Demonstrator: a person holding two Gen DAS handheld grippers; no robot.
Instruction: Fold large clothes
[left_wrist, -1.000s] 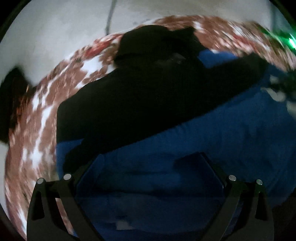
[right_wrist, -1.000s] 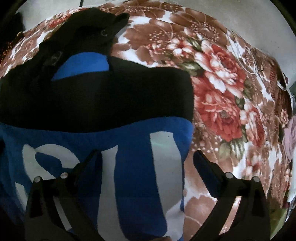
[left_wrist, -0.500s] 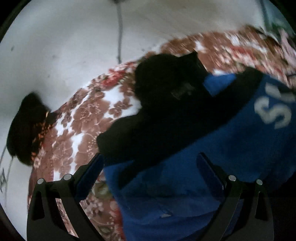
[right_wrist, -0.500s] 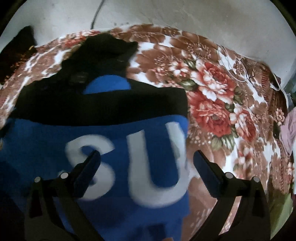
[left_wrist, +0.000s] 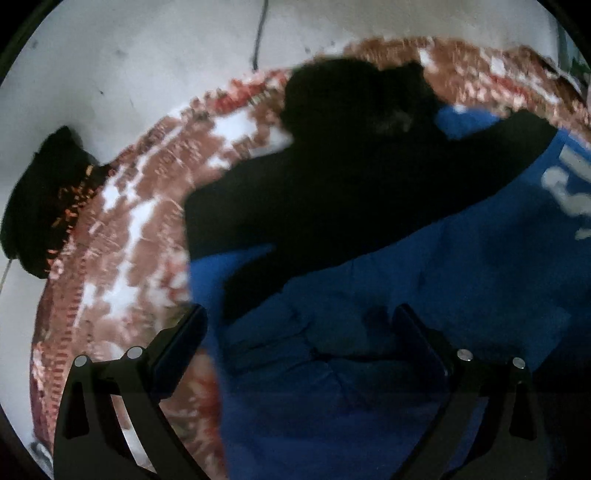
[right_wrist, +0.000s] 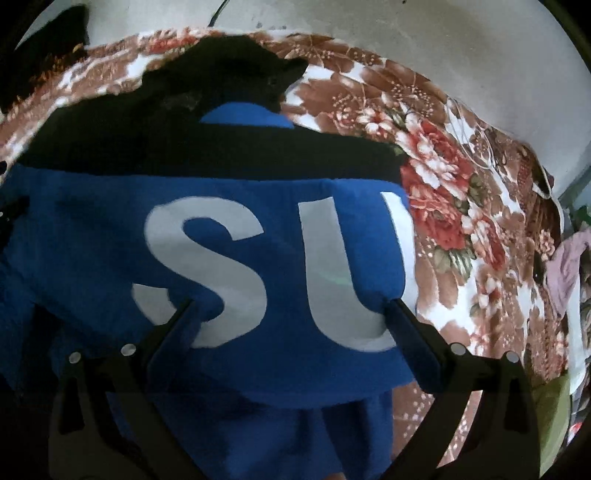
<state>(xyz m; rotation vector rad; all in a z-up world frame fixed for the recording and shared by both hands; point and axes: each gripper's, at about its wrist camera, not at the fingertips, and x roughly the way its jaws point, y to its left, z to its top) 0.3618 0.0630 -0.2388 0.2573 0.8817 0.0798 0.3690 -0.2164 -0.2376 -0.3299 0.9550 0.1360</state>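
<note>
A large blue and black hooded sweatshirt lies flat on a floral blanket, its black hood at the far end. Big white letters "SU" show on the blue front. The sides are folded in, giving a narrow shape. My right gripper hovers open above the lettered blue part, nothing between its fingers. In the left wrist view the same sweatshirt fills the middle and right. My left gripper is open over the rumpled blue fabric at the garment's left edge, holding nothing.
The blanket covers a bed against a pale wall. A dark cloth lies at its far left edge. Pinkish and green fabrics sit at the right side. A thin cord hangs down the wall.
Both grippers have drawn back from the sweatshirt, so more of it shows. The white letters have come fully into the right view. The left view swung left, then back over the blue fabric.
</note>
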